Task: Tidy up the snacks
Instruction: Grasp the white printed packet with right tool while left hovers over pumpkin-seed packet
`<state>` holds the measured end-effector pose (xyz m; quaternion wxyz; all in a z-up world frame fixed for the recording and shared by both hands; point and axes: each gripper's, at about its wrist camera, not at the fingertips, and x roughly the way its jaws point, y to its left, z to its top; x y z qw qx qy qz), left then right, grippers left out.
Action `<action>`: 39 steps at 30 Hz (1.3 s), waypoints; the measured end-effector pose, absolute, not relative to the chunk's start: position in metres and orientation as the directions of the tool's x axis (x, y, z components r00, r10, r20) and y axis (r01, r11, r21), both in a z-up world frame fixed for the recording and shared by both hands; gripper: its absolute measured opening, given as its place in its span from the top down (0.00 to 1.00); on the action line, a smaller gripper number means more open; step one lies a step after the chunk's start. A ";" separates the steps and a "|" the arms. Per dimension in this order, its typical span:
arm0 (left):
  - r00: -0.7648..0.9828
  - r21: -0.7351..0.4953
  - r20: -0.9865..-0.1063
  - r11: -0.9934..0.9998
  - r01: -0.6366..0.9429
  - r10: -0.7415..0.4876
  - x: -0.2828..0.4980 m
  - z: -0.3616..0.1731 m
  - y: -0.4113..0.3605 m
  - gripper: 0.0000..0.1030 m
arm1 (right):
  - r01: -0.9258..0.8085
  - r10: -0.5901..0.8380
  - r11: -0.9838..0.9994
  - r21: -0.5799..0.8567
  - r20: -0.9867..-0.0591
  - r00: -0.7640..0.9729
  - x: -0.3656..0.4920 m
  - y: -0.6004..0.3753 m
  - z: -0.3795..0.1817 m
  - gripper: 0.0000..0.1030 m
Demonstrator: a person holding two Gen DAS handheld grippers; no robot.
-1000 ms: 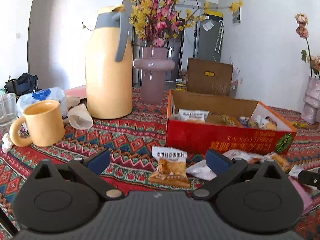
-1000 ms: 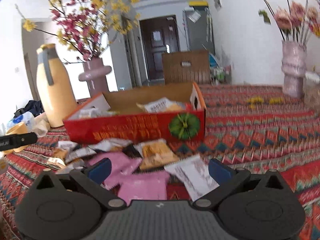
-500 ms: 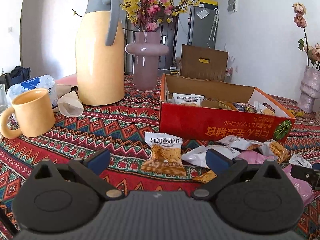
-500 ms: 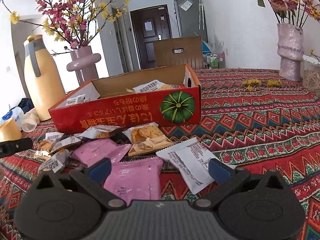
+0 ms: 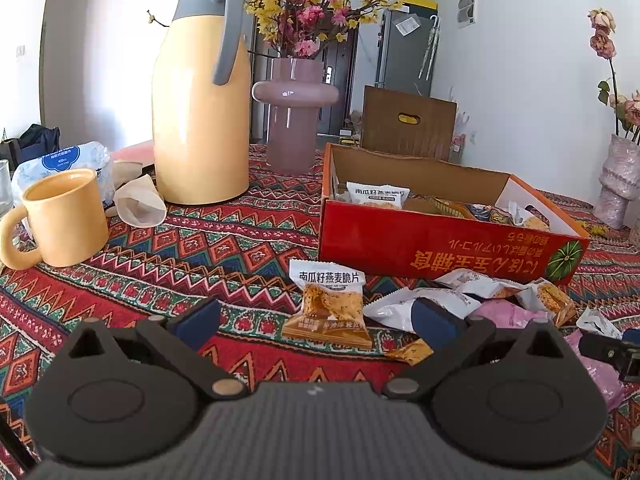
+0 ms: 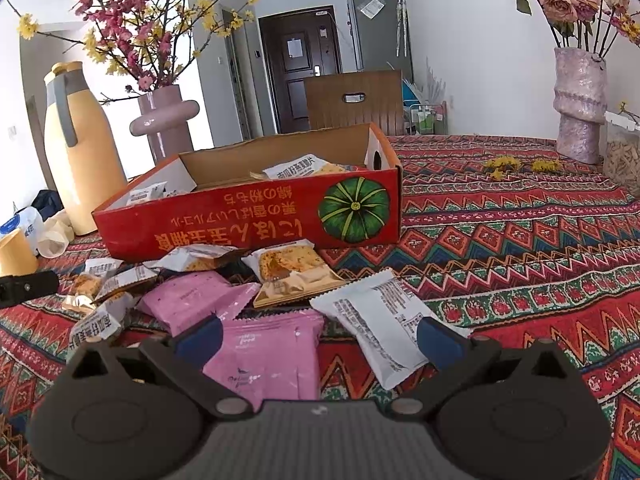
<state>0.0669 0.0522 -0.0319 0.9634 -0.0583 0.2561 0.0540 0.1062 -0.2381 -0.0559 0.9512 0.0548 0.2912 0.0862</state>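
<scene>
Left wrist: left gripper (image 5: 316, 320) open over snack packet (image 5: 329, 306), near box (image 5: 440, 240) edge.

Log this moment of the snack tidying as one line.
left tool: open, empty, facing oat crisp packet | right tool: open, empty, over pink packet | red box: partly filled

A box (image 5: 440, 240) sat far on the table (image 5: 200, 248), with packets (image 5: 378, 195) lying in it. Near it, loose packets (image 6: 260, 292) lay heaped on the cloth. Left of the box stood a jug (image 5: 200, 120), a vase (image 5: 294, 120) just behind it, and a mug (image 5: 64, 220) nearer left.
</scene>
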 end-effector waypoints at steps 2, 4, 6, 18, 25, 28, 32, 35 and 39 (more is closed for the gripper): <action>0.862 -0.089 -0.501 0.987 -0.134 0.072 0.067 -0.032 0.053 0.00 | -0.121 0.185 0.981 0.151 -0.540 0.821 0.105 -0.240 -0.053 0.00; 0.862 -0.093 -0.503 0.987 -0.130 0.066 0.067 -0.032 0.053 0.00 | -0.112 0.178 0.982 0.154 -0.532 0.828 0.104 -0.245 -0.048 0.00; 0.863 -0.097 -0.501 0.987 -0.128 0.063 0.066 -0.032 0.053 0.00 | -0.096 0.145 0.988 0.119 -0.534 0.833 0.107 -0.250 -0.044 0.00; 0.861 -0.099 -0.503 0.986 -0.136 0.068 0.066 -0.032 0.054 0.00 | -0.146 0.086 0.989 -0.029 -0.687 0.722 0.159 -0.274 -0.059 0.00; 0.861 -0.099 -0.504 0.986 -0.137 0.069 0.066 -0.032 0.055 0.00 | -0.128 0.108 0.992 0.020 -0.669 0.736 0.167 -0.279 -0.065 0.00; 0.861 -0.100 -0.505 0.985 -0.138 0.069 0.066 -0.032 0.055 0.00 | -0.135 0.116 0.990 0.024 -0.670 0.733 0.167 -0.280 -0.064 0.00; 0.859 -0.100 -0.507 0.986 -0.137 0.068 0.067 -0.032 0.055 0.00 | -0.182 0.159 0.983 0.030 -0.642 0.750 0.156 -0.277 -0.059 0.48; 0.858 -0.101 -0.509 0.985 -0.139 0.069 0.067 -0.033 0.056 0.00 | -0.190 0.173 0.981 0.039 -0.617 0.768 0.147 -0.276 -0.052 0.61; 0.853 -0.098 -0.517 0.985 -0.141 0.071 0.068 -0.034 0.055 0.00 | -0.149 0.154 0.987 0.052 -0.533 0.832 0.131 -0.272 -0.036 0.61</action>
